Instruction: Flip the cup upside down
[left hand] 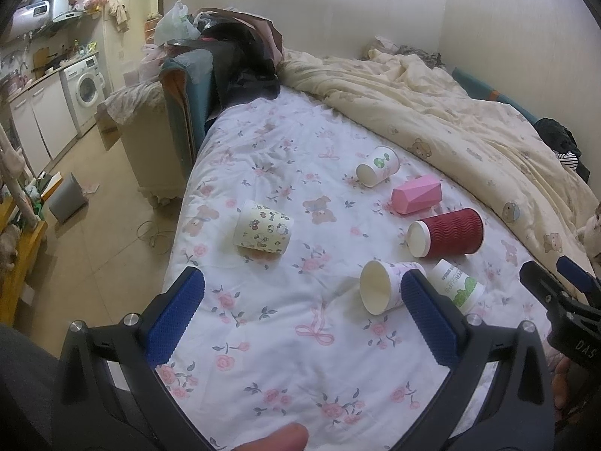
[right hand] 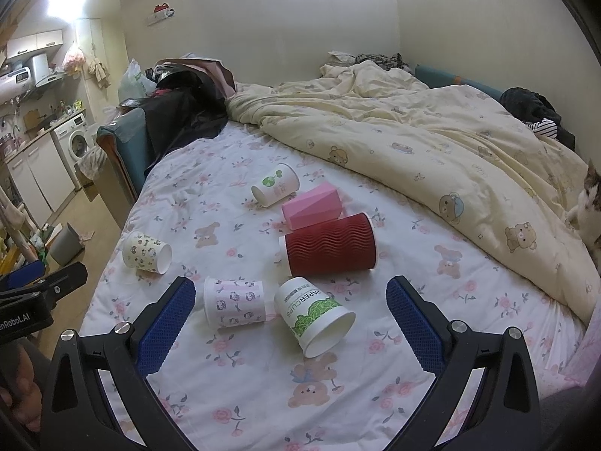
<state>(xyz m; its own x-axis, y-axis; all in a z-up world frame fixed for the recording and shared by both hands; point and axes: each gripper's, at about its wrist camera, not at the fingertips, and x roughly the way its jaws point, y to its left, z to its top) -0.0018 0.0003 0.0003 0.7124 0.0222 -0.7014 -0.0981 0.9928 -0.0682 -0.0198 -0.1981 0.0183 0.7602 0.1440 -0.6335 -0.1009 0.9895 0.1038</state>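
Several cups lie on their sides on the flowered bed sheet (left hand: 285, 342). A cream cartoon cup (left hand: 262, 232) (right hand: 147, 252) lies at the left. A pink-patterned white cup (left hand: 387, 287) (right hand: 234, 302) and a green "PAPERCUPS" cup (left hand: 456, 282) (right hand: 313, 315) lie nearest. A red ribbed cup (left hand: 447, 232) (right hand: 330, 245), a pink faceted cup (left hand: 417, 194) (right hand: 311, 206) and a white green-print cup (left hand: 377, 167) (right hand: 276, 185) lie farther back. My left gripper (left hand: 302, 293) is open and empty above the sheet. My right gripper (right hand: 291, 300) is open and empty, with the two nearest cups between its fingers' lines.
A cream bear-print duvet (right hand: 432, 143) is bunched along the right and back. A cat (right hand: 589, 206) sits at the right edge. Clothes and bags (left hand: 233, 56) pile at the bed's far left corner. The floor with a grey bin (left hand: 69, 197) lies left.
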